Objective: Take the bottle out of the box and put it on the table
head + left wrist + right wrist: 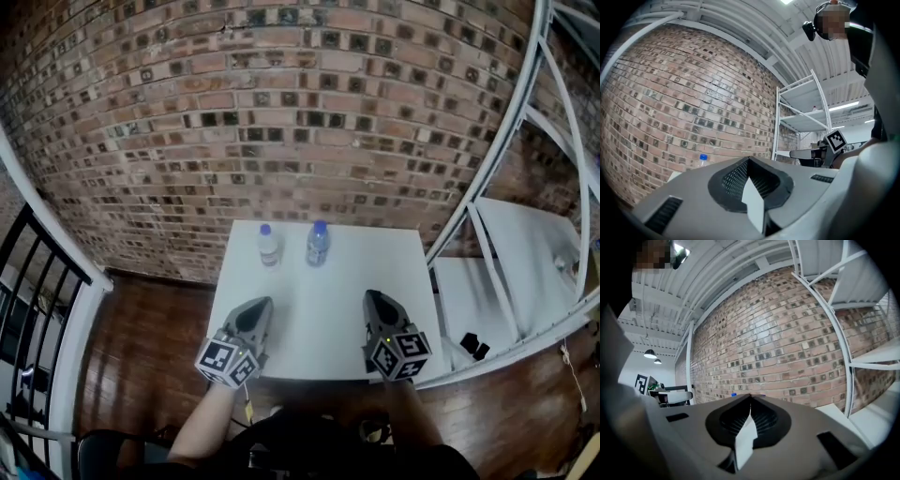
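Note:
Two clear plastic bottles with blue caps stand upright at the far edge of the white table (319,319): one on the left (269,246) and one on the right (318,244). No box shows in any view. My left gripper (262,305) hovers over the table's near left part, its jaws closed together with nothing between them. My right gripper (372,298) is over the near right part, likewise shut and empty. Both point toward the brick wall, well short of the bottles. The left gripper view shows the left gripper (748,160) and a bottle's cap (703,159). Another cap (733,394) peeks over the right gripper (750,396).
A brick wall (281,112) rises behind the table. A white metal shelf rack (511,281) stands close on the right, with a small black object (473,345) on its lower shelf. A black railing (37,281) is at the left. The floor is dark wood.

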{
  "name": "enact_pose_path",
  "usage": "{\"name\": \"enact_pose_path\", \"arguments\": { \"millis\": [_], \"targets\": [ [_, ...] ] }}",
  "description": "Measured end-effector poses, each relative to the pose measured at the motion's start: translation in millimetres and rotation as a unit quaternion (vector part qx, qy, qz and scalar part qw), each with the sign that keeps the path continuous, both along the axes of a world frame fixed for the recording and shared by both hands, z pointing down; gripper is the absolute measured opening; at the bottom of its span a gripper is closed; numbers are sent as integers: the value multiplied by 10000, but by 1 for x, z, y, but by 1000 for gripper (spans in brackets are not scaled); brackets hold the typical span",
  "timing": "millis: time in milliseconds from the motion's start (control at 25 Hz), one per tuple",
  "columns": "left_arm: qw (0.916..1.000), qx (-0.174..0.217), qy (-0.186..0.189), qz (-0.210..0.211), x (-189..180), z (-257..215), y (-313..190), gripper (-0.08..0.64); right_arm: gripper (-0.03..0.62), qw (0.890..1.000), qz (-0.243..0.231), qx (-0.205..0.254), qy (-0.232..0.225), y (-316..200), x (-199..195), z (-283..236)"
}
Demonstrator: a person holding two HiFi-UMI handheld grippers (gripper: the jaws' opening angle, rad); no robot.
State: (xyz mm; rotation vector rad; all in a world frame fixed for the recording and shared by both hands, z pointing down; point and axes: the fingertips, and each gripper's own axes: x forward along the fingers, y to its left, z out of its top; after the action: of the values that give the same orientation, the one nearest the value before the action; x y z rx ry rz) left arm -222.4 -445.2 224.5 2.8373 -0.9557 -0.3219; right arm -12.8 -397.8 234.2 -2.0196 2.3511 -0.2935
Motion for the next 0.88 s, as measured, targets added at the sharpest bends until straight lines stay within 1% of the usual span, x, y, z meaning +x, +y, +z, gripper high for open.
{"name": "enact_pose_path", "arguments": {
  "millis": [160, 240, 320, 480, 720, 880],
  "targets": [
    [9999, -34, 64, -109, 0, -3, 16, -6, 5, 9991, 162, 177, -338, 30, 13, -12],
    [9996, -5, 161, -226, 3, -10, 22, -6, 3, 9988, 107, 253, -409, 37, 16, -22],
    [9992, 9, 270, -311, 8, -15, 29, -6, 3, 9991, -39, 303, -306, 42, 15, -29],
    [9993, 25, 160, -337, 20, -16, 43, -6, 2, 9995, -175, 269, -34, 49, 16, -28],
    [9984, -29, 191, -535, 4, -15, 46, -6, 2, 9993, -331, 165, 70, 53, 7, -19],
    [9984, -82, 188, -530, 7, -13, 49, -6, 2, 9993, -348, 117, 113, 58, 9, -17]
  ]
}}
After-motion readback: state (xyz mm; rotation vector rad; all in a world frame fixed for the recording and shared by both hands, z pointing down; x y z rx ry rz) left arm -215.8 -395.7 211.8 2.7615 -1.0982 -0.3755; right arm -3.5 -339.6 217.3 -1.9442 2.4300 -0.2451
